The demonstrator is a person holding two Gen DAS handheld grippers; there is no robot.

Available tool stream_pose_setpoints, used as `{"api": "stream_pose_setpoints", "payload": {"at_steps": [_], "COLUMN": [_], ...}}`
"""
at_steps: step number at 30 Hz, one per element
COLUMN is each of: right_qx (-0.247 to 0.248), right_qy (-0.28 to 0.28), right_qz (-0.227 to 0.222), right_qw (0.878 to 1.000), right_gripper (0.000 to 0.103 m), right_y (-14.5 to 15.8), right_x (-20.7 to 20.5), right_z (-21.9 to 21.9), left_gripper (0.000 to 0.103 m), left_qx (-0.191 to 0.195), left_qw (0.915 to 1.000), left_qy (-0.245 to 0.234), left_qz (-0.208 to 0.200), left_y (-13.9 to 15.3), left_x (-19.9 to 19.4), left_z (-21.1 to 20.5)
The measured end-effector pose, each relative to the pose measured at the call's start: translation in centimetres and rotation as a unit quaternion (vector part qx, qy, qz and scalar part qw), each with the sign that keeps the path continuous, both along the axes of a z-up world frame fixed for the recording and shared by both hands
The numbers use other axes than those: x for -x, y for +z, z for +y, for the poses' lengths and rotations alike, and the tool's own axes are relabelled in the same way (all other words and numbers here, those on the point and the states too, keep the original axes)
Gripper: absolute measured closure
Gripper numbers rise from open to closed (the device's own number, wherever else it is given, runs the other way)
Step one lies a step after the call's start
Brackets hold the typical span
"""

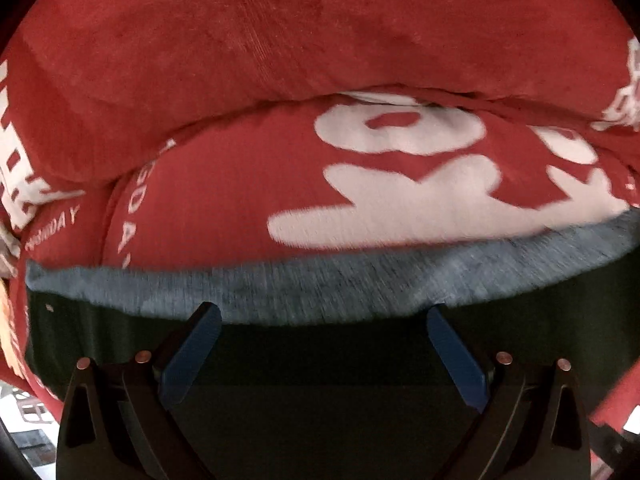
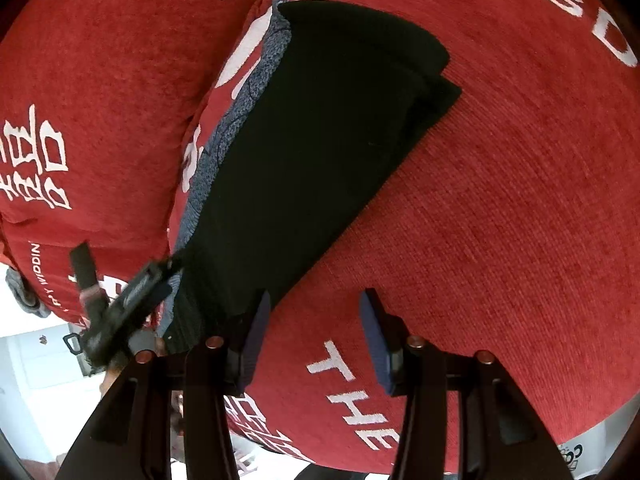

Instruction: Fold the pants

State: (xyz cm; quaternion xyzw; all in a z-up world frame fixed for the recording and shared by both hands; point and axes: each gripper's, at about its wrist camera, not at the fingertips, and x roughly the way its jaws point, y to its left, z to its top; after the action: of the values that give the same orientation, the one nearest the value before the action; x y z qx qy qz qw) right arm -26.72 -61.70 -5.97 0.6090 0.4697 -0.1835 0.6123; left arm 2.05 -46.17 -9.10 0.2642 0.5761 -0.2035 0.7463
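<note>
The pants are laid on a red cushion printed with white lettering. The garment is black, folded into a long tapered stack, with a grey-blue inner layer exposed along one long edge.

Right gripper: the jaws are seen standing partly apart, with nothing between the pads. Only red cushion fabric is visible in the gap. The near end of the pants lies just beside the left-hand finger as pictured and extends away from the claw toward the upper part of the view. Contact between that finger and the cloth cannot be determined. The left gripper is seen, blurred, beside the same near end of the garment, on the side of the grey-blue edge.

Left gripper: the jaws are seen wide apart, and no pad is pressed on any object. The black fabric fills the space beneath and between the fingers. The grey-blue edge runs across the view just ahead of the fingertips. Beyond that edge, the red cushion and a second red cushion behind it are visible.
</note>
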Motion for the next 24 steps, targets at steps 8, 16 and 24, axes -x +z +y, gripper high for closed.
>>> {"api": "stream_pose_setpoints", "payload": {"at_steps": [8, 16, 24], "right_qx": [-0.001, -0.01, 0.008], "right_qy": [-0.03, -0.102, -0.161], "right_qz": [-0.028, -0.062, -0.133], "right_qw": [0.999, 0.993, 0.978], "right_gripper": [0.052, 0.052, 0.052], "right_y": [0.3, -0.5, -2.3], "right_x": [1.5, 2.9, 2.5], "right_z": [-1.0, -1.9, -2.6], "left_gripper": [0.0, 0.0, 0.0], "left_qx": [0.017, 0.025, 0.054], "left_qw": [0.9995, 0.9973, 0.9976], "left_qy": [-0.016, -0.023, -0.021], "left_qz": [0.021, 0.065, 0.037], "left_y": [1.6, -0.3, -0.4], "left_x": [1.4, 6.5, 7.2], "left_z": [0.4, 0.7, 1.5]}}
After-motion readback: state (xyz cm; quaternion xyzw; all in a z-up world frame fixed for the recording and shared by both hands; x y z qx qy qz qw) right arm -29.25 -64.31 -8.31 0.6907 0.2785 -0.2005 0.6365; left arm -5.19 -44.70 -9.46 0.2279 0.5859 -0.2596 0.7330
